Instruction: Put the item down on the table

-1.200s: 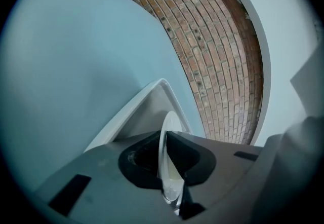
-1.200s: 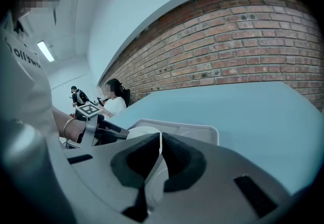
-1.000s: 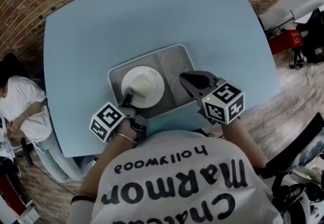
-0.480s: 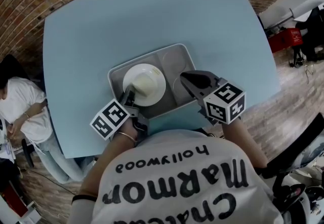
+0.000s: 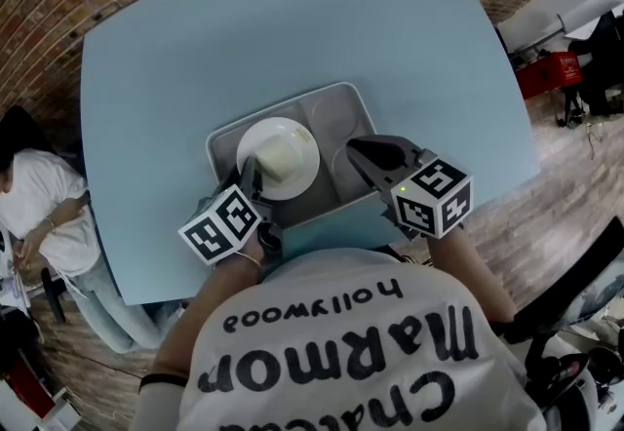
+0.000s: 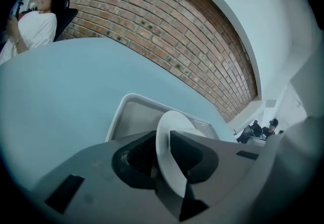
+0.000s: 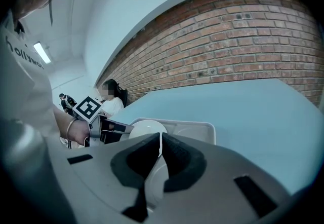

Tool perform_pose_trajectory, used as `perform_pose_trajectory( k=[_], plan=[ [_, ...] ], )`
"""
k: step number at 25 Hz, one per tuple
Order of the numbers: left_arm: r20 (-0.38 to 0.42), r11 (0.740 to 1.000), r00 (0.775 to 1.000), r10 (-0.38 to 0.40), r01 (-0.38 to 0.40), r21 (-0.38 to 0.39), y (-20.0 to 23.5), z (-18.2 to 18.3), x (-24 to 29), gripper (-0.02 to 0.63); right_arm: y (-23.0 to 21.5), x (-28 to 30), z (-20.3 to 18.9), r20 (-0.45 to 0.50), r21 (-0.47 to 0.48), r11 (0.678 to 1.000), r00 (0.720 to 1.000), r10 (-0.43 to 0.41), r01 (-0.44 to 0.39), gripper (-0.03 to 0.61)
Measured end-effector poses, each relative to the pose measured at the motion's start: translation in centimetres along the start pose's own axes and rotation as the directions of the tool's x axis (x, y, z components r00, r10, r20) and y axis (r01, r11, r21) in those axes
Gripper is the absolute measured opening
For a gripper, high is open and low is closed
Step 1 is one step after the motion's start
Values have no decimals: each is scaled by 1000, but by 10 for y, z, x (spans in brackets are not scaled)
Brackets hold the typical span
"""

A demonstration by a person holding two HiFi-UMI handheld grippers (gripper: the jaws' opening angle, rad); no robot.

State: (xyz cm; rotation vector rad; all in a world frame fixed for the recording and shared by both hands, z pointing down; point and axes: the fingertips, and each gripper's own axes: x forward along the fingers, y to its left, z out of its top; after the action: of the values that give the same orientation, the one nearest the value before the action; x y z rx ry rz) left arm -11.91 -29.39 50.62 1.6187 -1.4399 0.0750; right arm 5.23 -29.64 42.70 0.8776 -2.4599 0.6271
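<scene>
A white plate (image 5: 278,158) lies in the left compartment of a grey tray (image 5: 336,99) on the light blue table (image 5: 244,29). My left gripper (image 5: 249,177) is at the plate's near-left edge. Its jaws have just been opening, and the plate's rim (image 6: 174,132) still stands between them. That gripper (image 6: 163,154) is open. My right gripper (image 5: 359,154) is shut on the tray's near right rim. In the right gripper view, a thin pale edge runs between the nearly closed jaws of that gripper (image 7: 161,149). Beyond them are the tray (image 7: 200,126) and the plate (image 7: 147,129).
A person in a white shirt (image 5: 34,200) sits at the table's left side. Red gear (image 5: 548,78) and dark equipment stand on the floor at the right. The tray lies close to the table's near edge, and bare tabletop stretches beyond it.
The left gripper has rolled, so its marker cube faces differently. The plate has shifted slightly away and up the picture in the tray. The right gripper has not moved.
</scene>
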Motion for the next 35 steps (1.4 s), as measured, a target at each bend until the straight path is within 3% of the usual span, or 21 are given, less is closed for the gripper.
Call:
perform_pose_trajectory(
  k=[4, 11, 15, 22, 26, 35],
  plan=[
    [9, 999, 1000, 7, -7, 42, 0, 2, 0, 64, 1, 0, -2, -1, 2, 1000, 1000, 4, -4, 18],
    [64, 983, 998, 5, -17, 183, -9, 14, -4, 67, 3, 1, -1, -1, 2, 1000, 1000, 12, -12, 18],
    [128, 935, 992, 21, -65, 350, -16, 24, -9, 106, 3, 1, -1, 1, 4, 1000, 1000, 13, -13, 18],
    [135, 869, 991, 18, -83, 489, -18, 24, -6, 138, 4, 1, -1, 4, 1, 1000, 1000, 18, -18, 18],
    [119, 856, 993, -19, -46, 515, -26, 19, -3, 146, 3, 0, 0, 7, 1, 1000, 1000, 18, -18, 18],
    [112, 868, 993, -22, -37, 495, -27, 17, -1, 146, 1, -3, -1, 12, 0, 1000, 1000, 12, -12, 18]
  ],
)
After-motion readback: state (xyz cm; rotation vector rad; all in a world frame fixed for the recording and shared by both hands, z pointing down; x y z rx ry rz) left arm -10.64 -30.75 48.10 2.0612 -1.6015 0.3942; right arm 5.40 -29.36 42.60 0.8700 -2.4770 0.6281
